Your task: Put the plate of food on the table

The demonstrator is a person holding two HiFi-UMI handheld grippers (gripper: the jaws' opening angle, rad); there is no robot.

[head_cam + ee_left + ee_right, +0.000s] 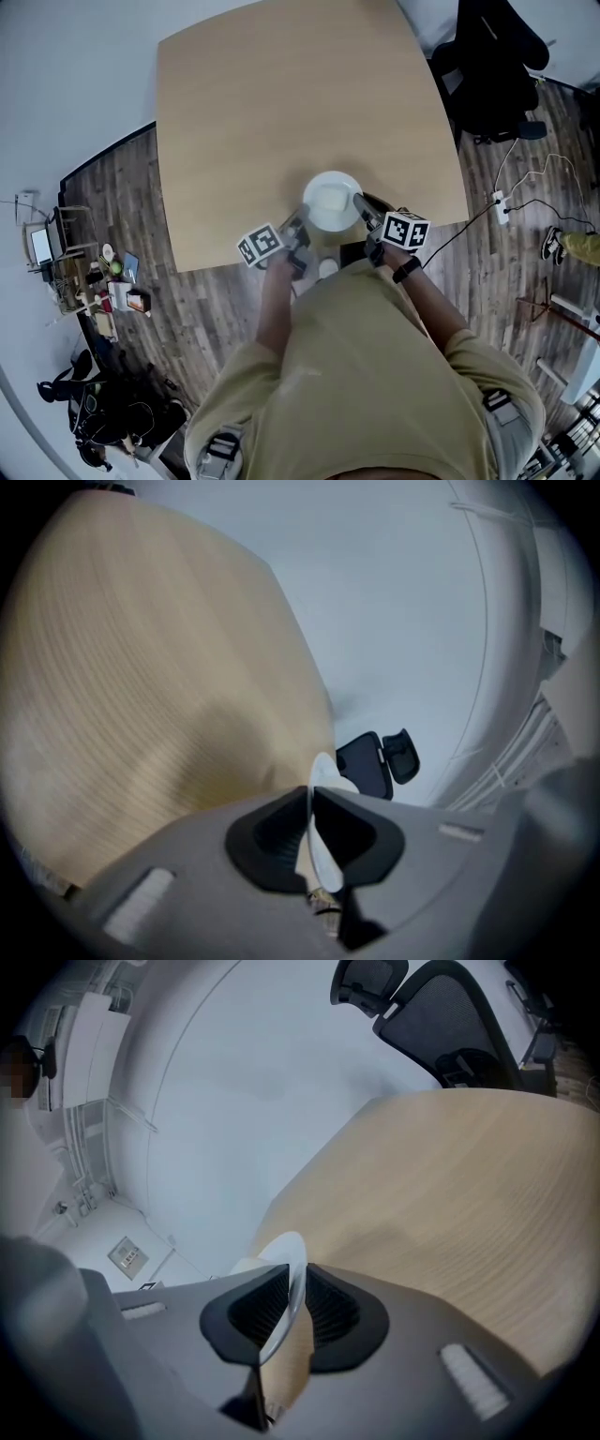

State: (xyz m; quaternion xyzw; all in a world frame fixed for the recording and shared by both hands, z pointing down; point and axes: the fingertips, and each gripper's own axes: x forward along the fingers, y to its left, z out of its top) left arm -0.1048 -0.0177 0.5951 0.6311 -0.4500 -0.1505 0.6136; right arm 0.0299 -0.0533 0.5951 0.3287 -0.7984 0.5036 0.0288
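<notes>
Bordering the tabletop, a chair is seen at the far right. Plate is held over the near edge, opposite rims clenched by left tongs and right tongs.

The plate is round and white with something pale on it, can't really tell what the food is. It's level, right over the near edge of the light wooden table. The left gripper and right gripper pinch its rim on opposite sides. Whether it's touching the tabletop is hard to say.
</notes>
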